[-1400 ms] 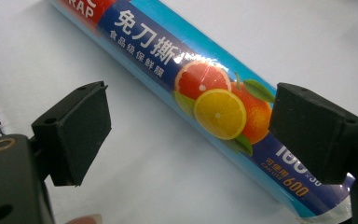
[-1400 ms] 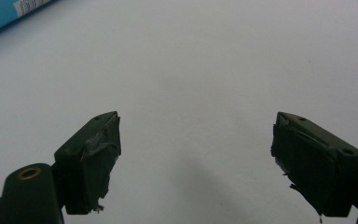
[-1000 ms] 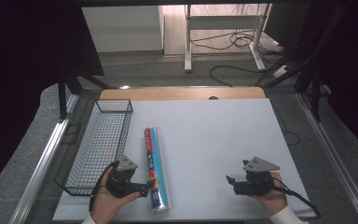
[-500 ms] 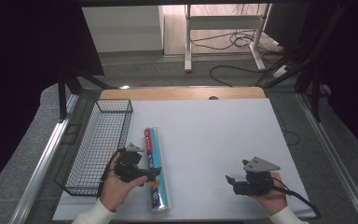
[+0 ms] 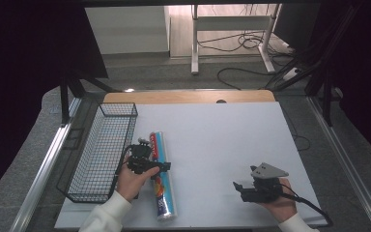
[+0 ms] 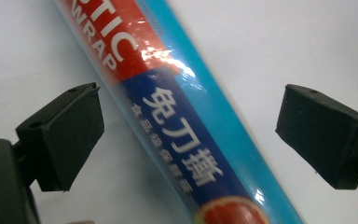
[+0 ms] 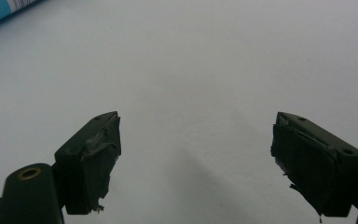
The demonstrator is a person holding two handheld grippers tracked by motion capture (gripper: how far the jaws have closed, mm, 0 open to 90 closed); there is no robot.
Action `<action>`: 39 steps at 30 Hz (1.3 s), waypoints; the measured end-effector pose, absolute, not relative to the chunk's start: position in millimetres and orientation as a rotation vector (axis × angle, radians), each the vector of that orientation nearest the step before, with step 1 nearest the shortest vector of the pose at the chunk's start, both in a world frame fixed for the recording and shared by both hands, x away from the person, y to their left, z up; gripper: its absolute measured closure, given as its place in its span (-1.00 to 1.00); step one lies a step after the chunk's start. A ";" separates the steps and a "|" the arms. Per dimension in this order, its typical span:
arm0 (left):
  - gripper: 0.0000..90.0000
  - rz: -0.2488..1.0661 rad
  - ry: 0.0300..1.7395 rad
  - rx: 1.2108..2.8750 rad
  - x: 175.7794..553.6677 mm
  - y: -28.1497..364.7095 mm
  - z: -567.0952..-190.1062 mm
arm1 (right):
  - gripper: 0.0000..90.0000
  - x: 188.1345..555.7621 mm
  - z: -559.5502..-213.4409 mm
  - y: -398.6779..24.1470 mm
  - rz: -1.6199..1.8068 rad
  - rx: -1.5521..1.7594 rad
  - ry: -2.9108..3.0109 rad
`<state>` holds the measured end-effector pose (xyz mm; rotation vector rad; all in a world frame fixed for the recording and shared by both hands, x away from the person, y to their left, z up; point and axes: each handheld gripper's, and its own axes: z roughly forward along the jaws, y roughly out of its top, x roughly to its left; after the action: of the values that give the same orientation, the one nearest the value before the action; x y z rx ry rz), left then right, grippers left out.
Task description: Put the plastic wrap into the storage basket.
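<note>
A long roll of plastic wrap, blue and red with white lettering, lies lengthwise on the white table sheet next to the basket. My left gripper hovers directly over the roll's middle. In the left gripper view the roll runs diagonally between the two wide-apart jaws, touching neither; the left gripper is open. My right gripper rests low near the table's front right, open, with bare sheet between its jaws. A corner of the roll shows at the top left of the right gripper view.
A black wire basket stands along the left side of the sheet, close to my left hand. A strip of wooden tabletop shows at the far edge. Metal frame rails border both sides.
My left gripper has moved forward and to the right from beside the roll until it stands over the roll's middle. The right gripper has stayed where it was.
</note>
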<state>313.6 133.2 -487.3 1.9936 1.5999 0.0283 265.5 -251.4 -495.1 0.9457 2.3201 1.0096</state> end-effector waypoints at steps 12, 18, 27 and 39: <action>-0.78 -0.031 1.716 1.947 325.4 123.7 -499.5 | -0.64 266.2 -497.0 -249.5 0.987 0.935 2.323; -0.71 -0.121 1.801 1.872 328.7 121.4 -509.2 | -0.64 266.2 -497.5 -249.1 0.975 0.930 2.323; -0.50 -0.124 1.841 1.840 329.9 121.5 -512.5 | -0.64 266.3 -498.4 -248.9 0.954 0.919 2.321; -0.42 -0.217 1.871 1.753 330.9 131.8 -513.0 | -0.64 266.3 -498.7 -248.6 0.939 0.920 2.313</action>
<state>330.9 131.8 -513.0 1.7532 1.8706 -0.2169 266.3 -248.6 -498.7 0.9195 2.3127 0.9395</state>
